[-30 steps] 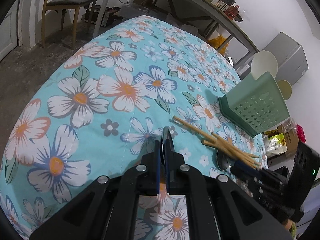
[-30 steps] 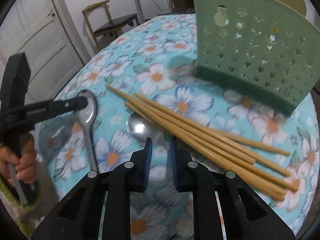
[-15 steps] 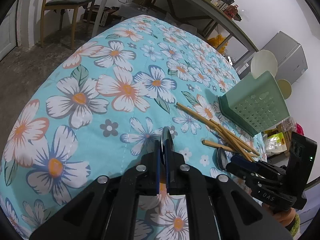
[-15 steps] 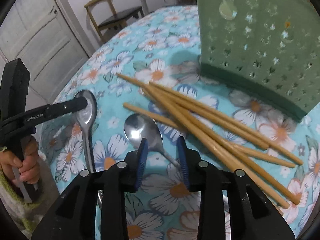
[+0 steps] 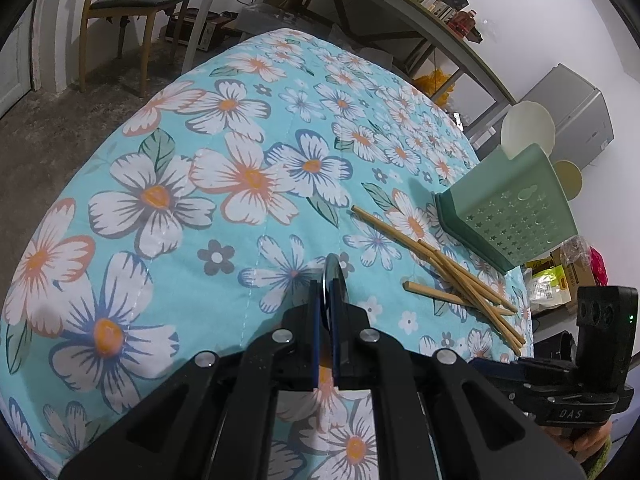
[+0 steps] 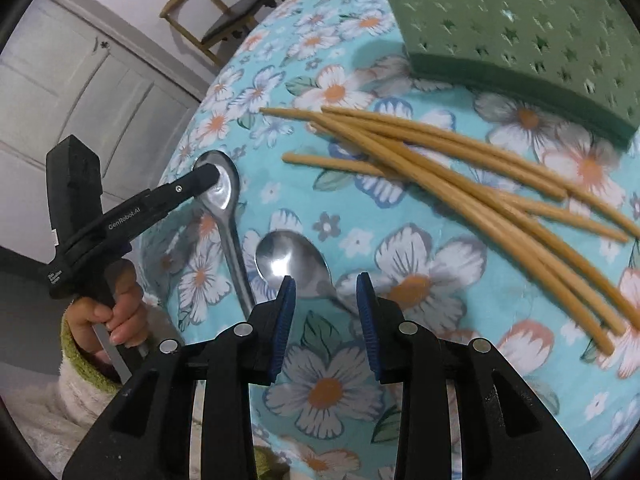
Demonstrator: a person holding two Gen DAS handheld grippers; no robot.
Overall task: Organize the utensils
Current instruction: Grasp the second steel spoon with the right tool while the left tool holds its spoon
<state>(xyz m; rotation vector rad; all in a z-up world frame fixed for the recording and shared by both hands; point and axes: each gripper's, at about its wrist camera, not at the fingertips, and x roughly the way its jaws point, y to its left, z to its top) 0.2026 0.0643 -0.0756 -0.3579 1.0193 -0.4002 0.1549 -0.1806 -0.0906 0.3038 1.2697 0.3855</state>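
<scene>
left gripper (image 5: 331,312) – pinching steel spoon (image 6: 224,196) | right gripper (image 6: 326,292) – jaws apart

- Even, cool indoor light, fairly bright.
- Strong fisheye bending; black vignette at every corner.
- Glare spots sit on both spoon bowls: the gripped spoon (image 6: 219,196) and the free spoon (image 6: 294,264).
- Soft shadow under the green holder (image 6: 520,32).
- Chopsticks (image 6: 460,168) slightly blurred.
</scene>
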